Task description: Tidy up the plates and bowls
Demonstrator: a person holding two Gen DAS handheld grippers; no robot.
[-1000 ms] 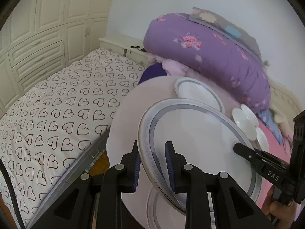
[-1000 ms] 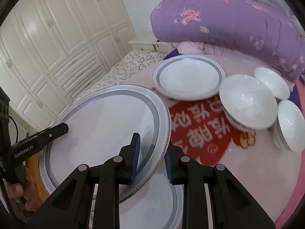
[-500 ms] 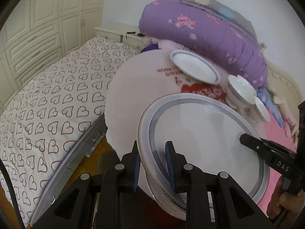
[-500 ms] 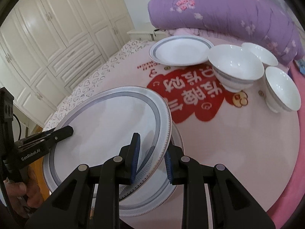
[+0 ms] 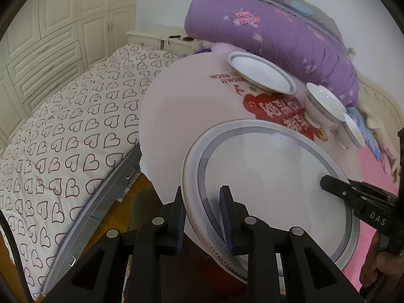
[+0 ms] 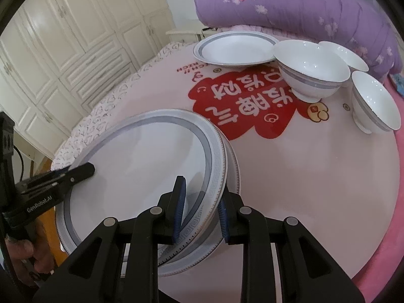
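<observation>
A large white plate with a grey band (image 5: 272,181) (image 6: 141,171) is held by its opposite rims. My left gripper (image 5: 202,194) is shut on its left rim and shows in the right wrist view as a black tip (image 6: 88,170). My right gripper (image 6: 202,186) is shut on the right rim, and its tip (image 5: 325,179) reaches in from the right. Just beneath lies a matching plate (image 6: 234,166) on the round pink table (image 6: 303,176). A smaller deep plate (image 6: 234,49) and three white bowls (image 6: 310,68) (image 6: 353,58) (image 6: 376,101) stand at the far side.
A bed with a heart-print sheet (image 5: 63,131) runs along the table's left. A rolled purple quilt (image 5: 272,30) lies behind the dishes. Cream wardrobes (image 6: 63,38) and a nightstand (image 5: 156,36) stand beyond. A person's hand (image 6: 20,250) grips the left tool.
Both grippers have come down and forward with the large plate. It now sits close over the matching plate on the table, and the far dishes look nearer.
</observation>
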